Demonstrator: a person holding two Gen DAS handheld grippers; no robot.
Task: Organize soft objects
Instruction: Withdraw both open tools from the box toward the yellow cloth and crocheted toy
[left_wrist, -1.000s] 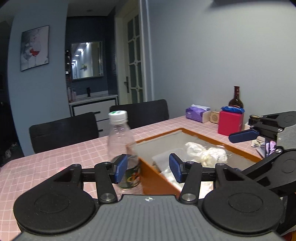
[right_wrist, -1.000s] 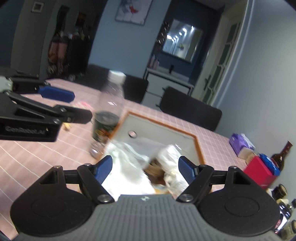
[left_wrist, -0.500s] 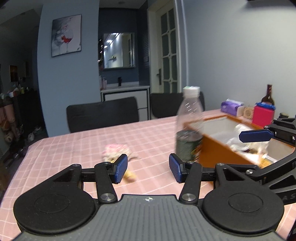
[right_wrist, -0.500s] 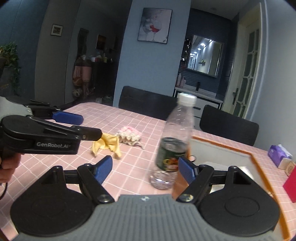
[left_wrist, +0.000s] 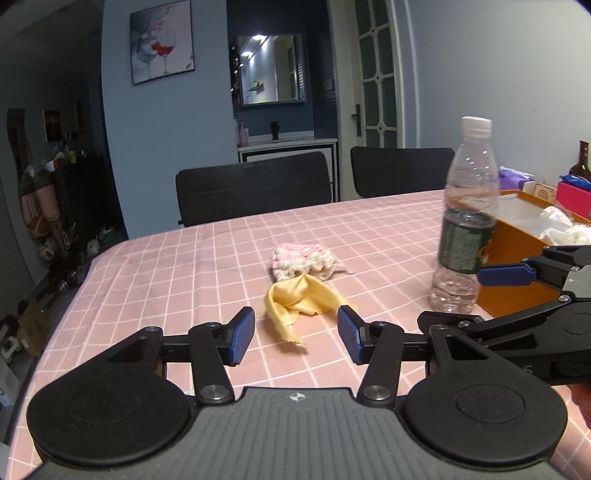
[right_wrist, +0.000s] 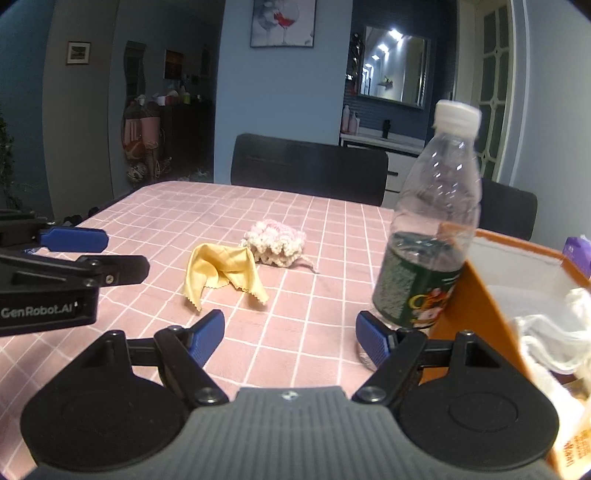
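**Two cloths left on the tabletop, both grippers empty and facing them**

The yellow cloth (left_wrist: 301, 301) lies crumpled at the centre of the left wrist view, directly beyond the left hand-held gripper (left_wrist: 296, 335), whose blue pads stand apart with nothing between them. That alignment suggests the cloth is the next thing to be picked up. Touching its far edge is the pink and cream knitted piece (left_wrist: 301, 261), a little higher in the frame.

The right hand-held gripper (right_wrist: 290, 336) also has its fingers spread and holds nothing. It points at the same pair from the other side, with the plastic bottle (right_wrist: 428, 236) upright at middle right, just beside the orange box (right_wrist: 476, 295). The box looks like the collecting place, since white soft material (right_wrist: 554, 332) already lies inside it.

The box is cut off at the right edge in both views, so how full it is cannot be told. The bottle hides part of the box's near corner. Whether the white material is cloth or plastic is hard to make out. The pink checked tabletop (left_wrist: 177, 280) runs out of frame at lower left.
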